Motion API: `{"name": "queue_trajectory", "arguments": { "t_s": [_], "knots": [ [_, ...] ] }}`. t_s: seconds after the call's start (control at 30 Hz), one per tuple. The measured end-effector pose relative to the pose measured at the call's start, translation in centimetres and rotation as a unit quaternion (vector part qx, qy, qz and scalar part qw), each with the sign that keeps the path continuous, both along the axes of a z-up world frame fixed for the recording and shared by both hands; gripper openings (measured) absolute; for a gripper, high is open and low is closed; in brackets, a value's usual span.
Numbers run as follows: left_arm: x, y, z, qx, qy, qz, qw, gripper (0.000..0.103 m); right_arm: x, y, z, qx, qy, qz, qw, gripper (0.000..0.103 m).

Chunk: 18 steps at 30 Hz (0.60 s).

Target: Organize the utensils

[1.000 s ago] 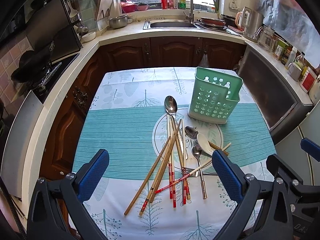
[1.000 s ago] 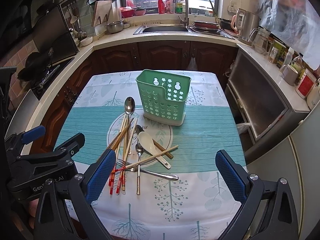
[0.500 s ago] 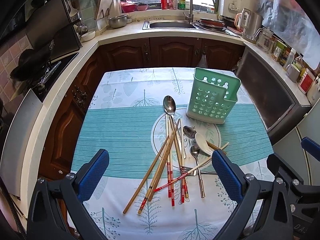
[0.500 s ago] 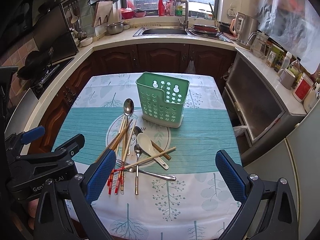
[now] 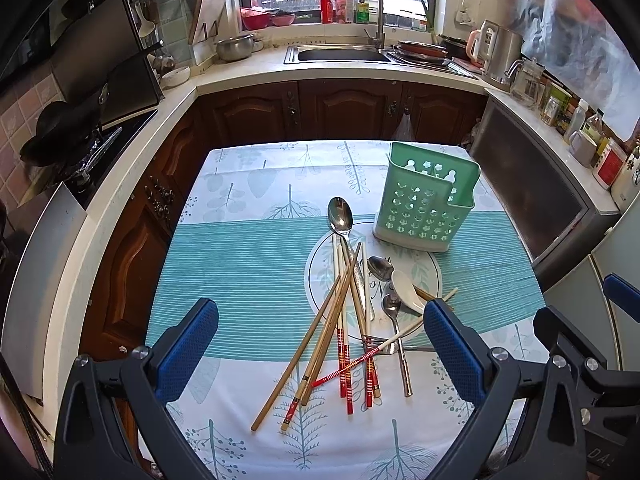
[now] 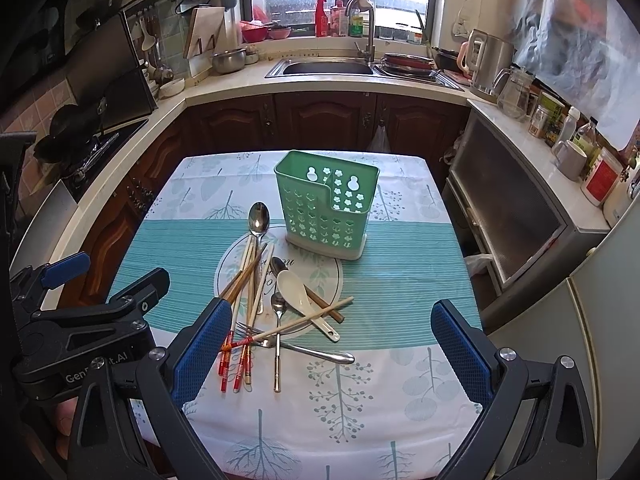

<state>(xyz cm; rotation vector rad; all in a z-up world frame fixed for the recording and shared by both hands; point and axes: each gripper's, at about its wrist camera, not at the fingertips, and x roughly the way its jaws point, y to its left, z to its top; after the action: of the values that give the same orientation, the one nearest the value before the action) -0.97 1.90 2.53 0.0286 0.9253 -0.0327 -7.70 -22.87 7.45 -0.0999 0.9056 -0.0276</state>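
Utensils (image 6: 276, 300) lie tangled on the desk (image 6: 400, 280), near side of the empty caddy (image 6: 326, 204). I hold both left tongs (image 5: 320, 354) and right tongs (image 6: 332, 354) wide open, gripping nothing. Risk: lifting one crossed chopstick drags its neighbours off the edge.

Left tongs (image 5: 320, 344) spread wide, empty; right tongs (image 6: 332, 344) spread wide, empty, just beside left.

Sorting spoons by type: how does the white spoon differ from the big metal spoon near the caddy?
The white spoon is opaque and short-handled; the big metal spoon is shiny with a long thin handle. The white spoon lies on top of the pile, the metal one's handle runs beneath chopsticks. Both lie bowl-up.
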Motion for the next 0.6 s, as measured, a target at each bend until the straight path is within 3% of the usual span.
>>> {"name": "queue_trajectory", "arguments": {
  "t_s": [0.6],
  "knots": [
    [2.2,2.3,0.3,-0.015,-0.027,-0.027,0.9992,0.101,0.9,2.7,0.5,-0.027,-0.017,-0.010,0.999,0.101]
  ]
}}
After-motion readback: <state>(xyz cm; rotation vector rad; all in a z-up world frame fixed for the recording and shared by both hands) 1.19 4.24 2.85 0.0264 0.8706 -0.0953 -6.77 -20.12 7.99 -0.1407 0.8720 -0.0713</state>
